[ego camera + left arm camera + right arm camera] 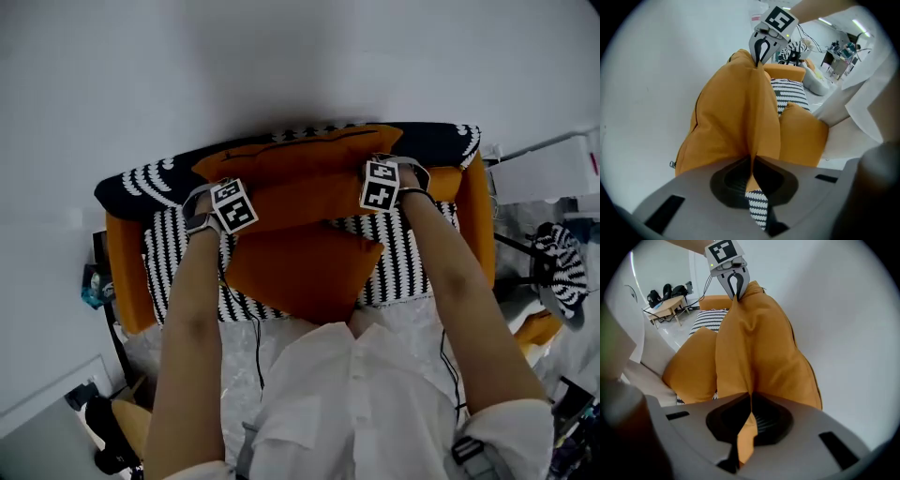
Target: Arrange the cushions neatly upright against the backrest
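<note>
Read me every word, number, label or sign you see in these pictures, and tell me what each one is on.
No readable text anywhere.
Left marker cube and right marker cube: black-and-white square patterns only, no letters or numbers.
Red mark on the white unit: too blurred to read.

Ahead of the left gripper (753,171), the pinched orange fabric cushion (731,112) hides most of the black-and-white striped sofa (790,93); desk clutter (841,51) far beyond the claw is too small to identify.
</note>
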`<state>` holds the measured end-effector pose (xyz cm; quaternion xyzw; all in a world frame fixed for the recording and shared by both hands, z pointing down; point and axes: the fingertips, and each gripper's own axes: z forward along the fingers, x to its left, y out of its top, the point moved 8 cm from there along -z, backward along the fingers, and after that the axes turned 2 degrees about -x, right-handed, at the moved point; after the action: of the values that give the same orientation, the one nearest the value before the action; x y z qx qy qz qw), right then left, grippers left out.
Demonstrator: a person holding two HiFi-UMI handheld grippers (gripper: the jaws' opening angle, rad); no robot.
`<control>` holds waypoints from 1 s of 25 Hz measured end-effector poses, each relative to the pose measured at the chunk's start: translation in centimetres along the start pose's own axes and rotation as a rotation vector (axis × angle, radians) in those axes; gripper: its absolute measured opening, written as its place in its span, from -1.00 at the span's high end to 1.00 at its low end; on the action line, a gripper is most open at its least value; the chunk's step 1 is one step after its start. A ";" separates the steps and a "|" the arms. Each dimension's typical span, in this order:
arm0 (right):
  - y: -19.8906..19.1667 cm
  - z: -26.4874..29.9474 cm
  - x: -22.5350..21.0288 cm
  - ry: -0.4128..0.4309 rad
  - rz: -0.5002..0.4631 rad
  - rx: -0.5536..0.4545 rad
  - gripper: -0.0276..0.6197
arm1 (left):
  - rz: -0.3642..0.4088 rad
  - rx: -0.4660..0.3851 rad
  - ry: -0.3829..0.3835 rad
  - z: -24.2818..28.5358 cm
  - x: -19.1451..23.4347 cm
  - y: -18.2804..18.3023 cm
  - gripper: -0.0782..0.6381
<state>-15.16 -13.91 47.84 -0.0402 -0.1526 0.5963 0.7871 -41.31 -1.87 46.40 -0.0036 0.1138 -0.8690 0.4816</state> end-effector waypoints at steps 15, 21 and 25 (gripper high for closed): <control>-2.6 7.5 -0.6 0.006 0.063 0.041 0.85 | -0.142 -0.048 0.018 6.3 2.1 0.1 0.67; -2.5 6.7 -0.4 -0.007 0.058 0.035 0.67 | -0.150 -0.100 0.021 5.5 1.5 0.3 0.28; -2.6 4.9 -0.5 -0.036 0.096 -0.022 0.56 | -0.126 -0.148 0.049 3.7 0.8 0.3 0.16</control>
<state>-14.31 -15.74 53.02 -0.0455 -0.1710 0.6324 0.7542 -41.03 -3.39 49.85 -0.0251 0.1892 -0.8866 0.4214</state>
